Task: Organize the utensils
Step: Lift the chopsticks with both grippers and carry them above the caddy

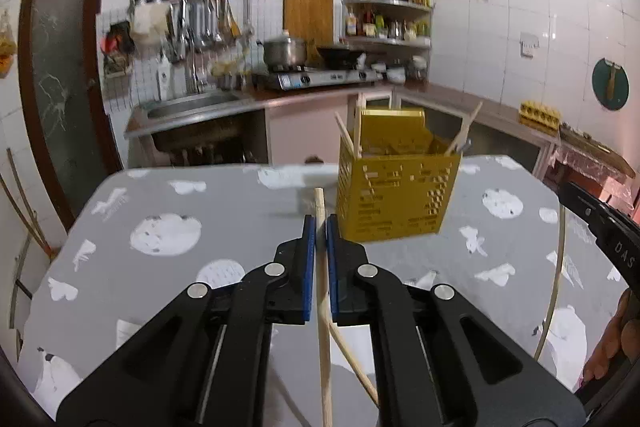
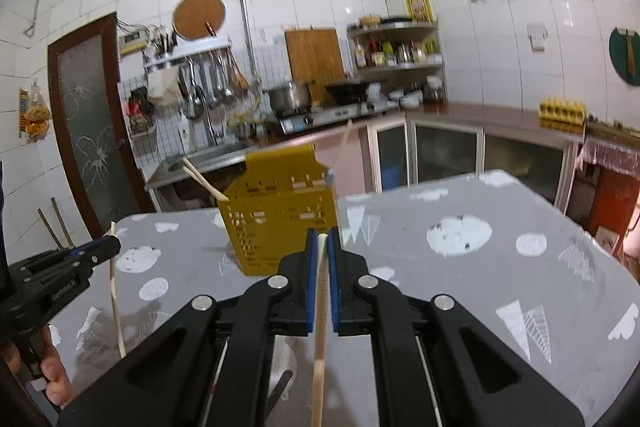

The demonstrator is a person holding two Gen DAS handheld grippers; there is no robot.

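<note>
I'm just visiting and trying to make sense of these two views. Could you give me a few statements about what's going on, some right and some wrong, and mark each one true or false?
1. Each gripper holds a chopstick. True: the left gripper is shut on a chopstick, and the right gripper on another chopstick.
2. The yellow holder is empty. False: several chopsticks already stick out of it.
3. The holder stands on a grey table with white patterns. True.
4. The holder lies tipped on its side. False: it stands upright.
5. A pot sits on the stove behind. True.
</note>
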